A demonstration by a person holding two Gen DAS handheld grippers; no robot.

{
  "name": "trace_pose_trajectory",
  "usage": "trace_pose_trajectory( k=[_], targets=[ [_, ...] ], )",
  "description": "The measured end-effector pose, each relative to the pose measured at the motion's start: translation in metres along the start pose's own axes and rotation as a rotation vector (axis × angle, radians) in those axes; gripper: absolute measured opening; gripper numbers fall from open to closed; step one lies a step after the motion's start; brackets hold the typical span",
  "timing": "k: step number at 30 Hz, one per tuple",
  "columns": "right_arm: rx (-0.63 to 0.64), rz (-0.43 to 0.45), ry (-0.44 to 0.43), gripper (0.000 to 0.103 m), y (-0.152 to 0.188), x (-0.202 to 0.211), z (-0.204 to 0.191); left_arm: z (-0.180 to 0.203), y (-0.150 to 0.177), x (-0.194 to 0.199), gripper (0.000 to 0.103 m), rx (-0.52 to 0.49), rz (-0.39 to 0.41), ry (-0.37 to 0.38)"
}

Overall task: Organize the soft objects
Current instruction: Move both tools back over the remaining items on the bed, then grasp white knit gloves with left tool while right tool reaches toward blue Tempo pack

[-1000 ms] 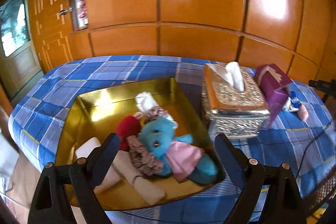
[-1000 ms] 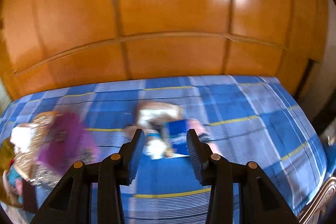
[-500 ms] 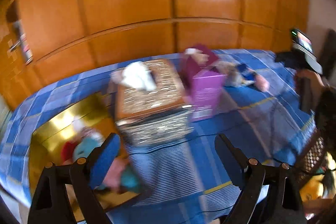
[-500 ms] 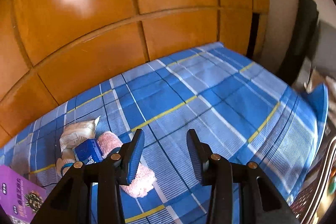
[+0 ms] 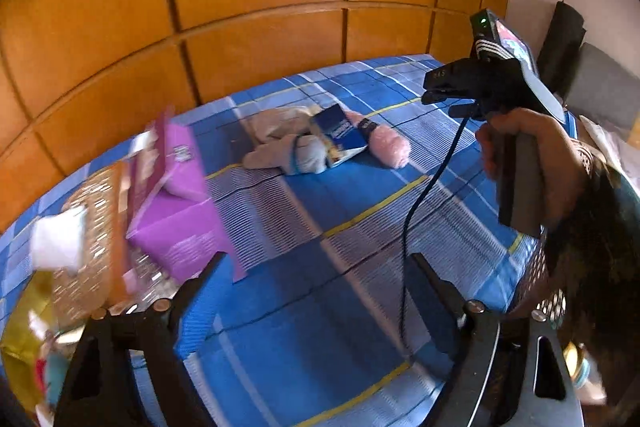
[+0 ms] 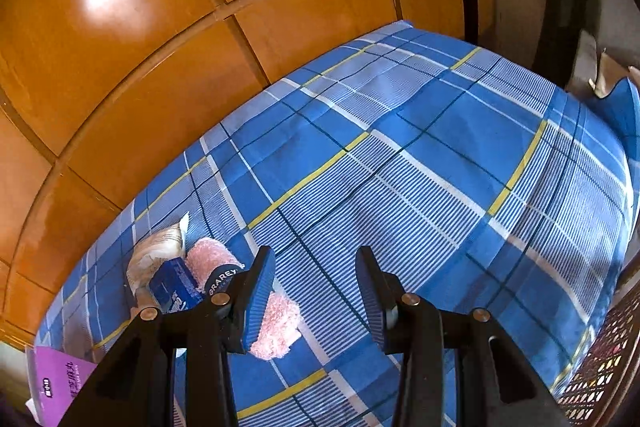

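A pink fluffy roll [image 5: 386, 145] [image 6: 276, 323] with a black band lies on the blue plaid bedspread [image 5: 320, 307], next to a small blue packet [image 5: 338, 135] [image 6: 174, 285] and a pale cloth bundle [image 5: 284, 143] [image 6: 158, 253]. My left gripper [image 5: 316, 291] is open and empty, well short of this pile. My right gripper [image 6: 314, 291] is open and empty, just right of the pink roll; it shows in the left wrist view [image 5: 452, 95] held above the bed. The gold tray [image 5: 16, 339] with soft toys sits at the far left edge.
A purple box [image 5: 176, 203] [image 6: 60, 375] and an ornate tissue box [image 5: 88, 247] stand left of the pile. A black cable [image 5: 424, 203] hangs from the right gripper. Orange wooden panels [image 6: 200, 27] back the bed. The bed's right edge [image 6: 616, 227] drops off.
My left gripper has swung right, away from the gold tray, toward the pile with the pink roll. My right gripper has also turned right, past the pile, over open bedspread.
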State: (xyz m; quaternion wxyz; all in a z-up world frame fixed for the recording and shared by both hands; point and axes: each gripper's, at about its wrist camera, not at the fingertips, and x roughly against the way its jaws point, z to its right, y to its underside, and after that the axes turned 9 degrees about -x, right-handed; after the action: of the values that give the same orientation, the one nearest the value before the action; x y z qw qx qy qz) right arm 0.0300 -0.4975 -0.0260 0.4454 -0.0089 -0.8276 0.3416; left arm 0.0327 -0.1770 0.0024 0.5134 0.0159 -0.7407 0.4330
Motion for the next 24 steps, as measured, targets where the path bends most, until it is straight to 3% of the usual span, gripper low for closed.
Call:
trace_pose_trajectory(
  k=[5, 16, 24],
  targets=[
    [-0.018, -0.012, -0.03, 0.042, -0.002, 0.001, 0.002, 0.0, -0.028, -0.042, 0.081, 0.026, -0.042, 0.005],
    [-0.05, -0.072, -0.063, 0.042, -0.001, -0.007, 0.005, -0.032, -0.068, -0.124, 0.081, 0.25, -0.119, -0.009],
    [-0.05, -0.099, -0.083, 0.042, 0.0, -0.01, 0.003, -0.059, -0.092, -0.152, 0.081, 0.417, -0.095, -0.003]
  ],
)
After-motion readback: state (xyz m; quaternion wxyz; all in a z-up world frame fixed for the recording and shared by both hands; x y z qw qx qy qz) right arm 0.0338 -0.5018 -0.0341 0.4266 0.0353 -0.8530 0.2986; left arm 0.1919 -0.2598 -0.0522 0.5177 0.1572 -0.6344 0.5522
